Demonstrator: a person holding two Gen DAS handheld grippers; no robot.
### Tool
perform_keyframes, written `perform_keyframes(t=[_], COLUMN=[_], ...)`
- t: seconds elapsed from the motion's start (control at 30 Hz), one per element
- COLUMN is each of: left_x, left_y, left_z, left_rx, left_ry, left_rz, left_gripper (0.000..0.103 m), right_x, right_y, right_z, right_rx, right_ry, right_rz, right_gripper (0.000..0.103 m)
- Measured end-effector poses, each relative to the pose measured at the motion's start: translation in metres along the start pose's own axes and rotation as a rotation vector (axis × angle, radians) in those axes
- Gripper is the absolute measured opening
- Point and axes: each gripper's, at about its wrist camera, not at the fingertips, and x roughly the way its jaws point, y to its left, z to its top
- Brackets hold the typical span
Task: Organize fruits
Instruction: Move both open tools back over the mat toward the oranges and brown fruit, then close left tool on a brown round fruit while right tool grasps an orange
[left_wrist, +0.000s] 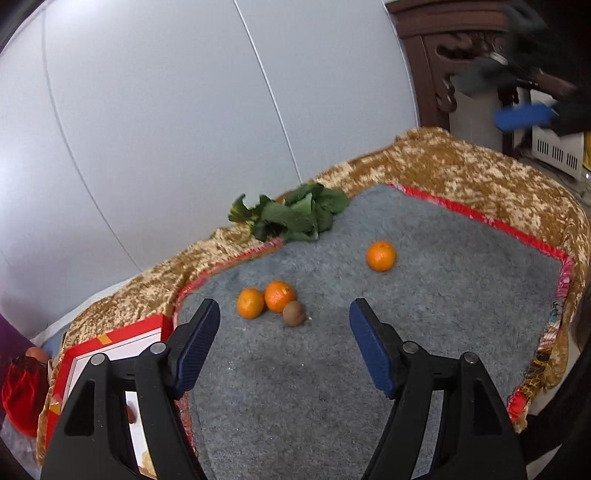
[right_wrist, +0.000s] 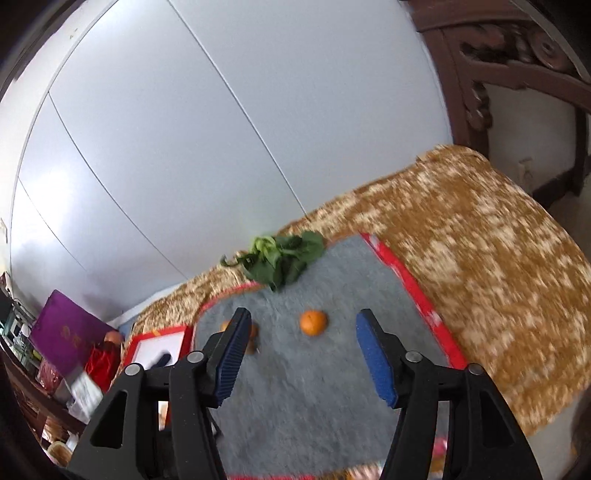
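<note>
On a grey fleece mat (left_wrist: 424, 314) lie two oranges (left_wrist: 250, 303) (left_wrist: 279, 295) touching each other, with a brown kiwi (left_wrist: 294, 313) against them. A third orange (left_wrist: 381, 255) sits alone further right. My left gripper (left_wrist: 284, 310) hovers over the mat, open, nothing between its blue pads. In the right wrist view the lone orange (right_wrist: 313, 322) lies ahead between the fingers of my right gripper (right_wrist: 303, 319), which is open and empty. The paired oranges and kiwi (right_wrist: 252, 347) are mostly hidden behind its left finger. The right gripper's blue pad (left_wrist: 524, 116) shows blurred, upper right in the left wrist view.
A bunch of green leaves (left_wrist: 295, 214) lies at the mat's far edge. A red-rimmed white box (left_wrist: 110, 350) stands at the left. Gold patterned cloth (left_wrist: 480, 173) surrounds the mat. A red bag (left_wrist: 20, 387), a purple box (right_wrist: 62, 332) and carved dark wood furniture (right_wrist: 517, 55) stand around.
</note>
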Motion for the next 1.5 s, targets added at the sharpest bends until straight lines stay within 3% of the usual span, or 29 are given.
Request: perform_keyframes(t=[0.1, 0.2, 0.3, 0.37, 0.43, 0.5, 0.6, 0.7, 0.83, 0.9, 0.97, 1.03, 1.07, 1.13, 1.2, 1.27, 1.33, 1.5], left_x=[0.001, 0.013, 0.031, 0.053, 0.065, 0.065, 0.052, 0.047, 0.018, 0.014, 0.026, 0.04, 0.045, 0.051, 0.053, 0.057, 0.065, 0.103], left_y=[0.012, 0.028, 0.055, 0.067, 0.074, 0.076, 0.078, 0.073, 0.064, 0.06, 0.057, 0.056, 0.056, 0.058, 0.057, 0.066, 0.069, 0.052], left_z=[0.026, 0.043, 0.024, 0.008, -0.003, -0.008, -0.019, -0.026, -0.011, -0.002, -0.001, -0.005, -0.011, -0.022, -0.025, -0.022, -0.02, -0.024], left_rx=[0.001, 0.015, -0.075, -0.068, -0.047, -0.037, -0.13, -0.199, -0.224, -0.244, -0.257, -0.291, -0.316, -0.359, -0.324, -0.366, -0.396, -0.319], left_ry=[-0.031, -0.042, -0.04, 0.058, 0.102, 0.125, 0.153, 0.24, 0.186, 0.162, 0.204, 0.256, 0.279, 0.332, 0.361, 0.348, 0.328, 0.406], left_rz=[-0.028, 0.049, 0.048, 0.055, 0.132, 0.164, 0.061, -0.039, -0.06, -0.056, -0.116, -0.092, -0.123, -0.124, -0.104, -0.071, -0.072, -0.073], left_gripper=[0.073, 0.073, 0.073, 0.073, 0.073, 0.073, 0.073, 0.073, 0.073, 0.073, 0.074, 0.074, 0.074, 0.074, 0.074, 0.074, 0.074, 0.074], right_x=[0.041, 0.074, 0.098, 0.123, 0.138, 0.149, 0.14, 0.122, 0.077, 0.059, 0.067, 0.073, 0.078, 0.073, 0.076, 0.094, 0.108, 0.138], right_y=[0.001, -0.004, -0.02, -0.028, -0.035, -0.035, -0.029, -0.029, -0.026, -0.028, -0.027, -0.025, -0.022, -0.022, -0.026, -0.034, -0.034, -0.029], right_z=[0.044, 0.077, 0.082, 0.079, 0.076, 0.069, 0.047, 0.029, 0.021, 0.021, 0.021, 0.014, 0.008, -0.001, -0.011, -0.012, -0.002, 0.007], right_rx=[0.018, 0.038, 0.012, -0.054, -0.038, -0.037, -0.072, -0.05, -0.023, 0.031, 0.036, 0.059, 0.046, 0.056, 0.038, 0.086, 0.113, 0.03], right_ry=[-0.03, -0.075, -0.109, -0.028, -0.004, 0.066, 0.102, 0.15, 0.166, 0.103, 0.164, 0.208, 0.277, 0.248, 0.242, 0.315, 0.334, 0.363], right_rz=[0.031, 0.074, 0.066, 0.017, 0.0, 0.043, 0.085, 0.124, 0.119, 0.152, 0.156, 0.08, 0.069, 0.119, 0.123, 0.113, 0.11, 0.051], right_gripper=[0.063, 0.063, 0.062, 0.063, 0.062, 0.062, 0.062, 0.062, 0.062, 0.063, 0.064, 0.063, 0.063, 0.06, 0.061, 0.06, 0.06, 0.06])
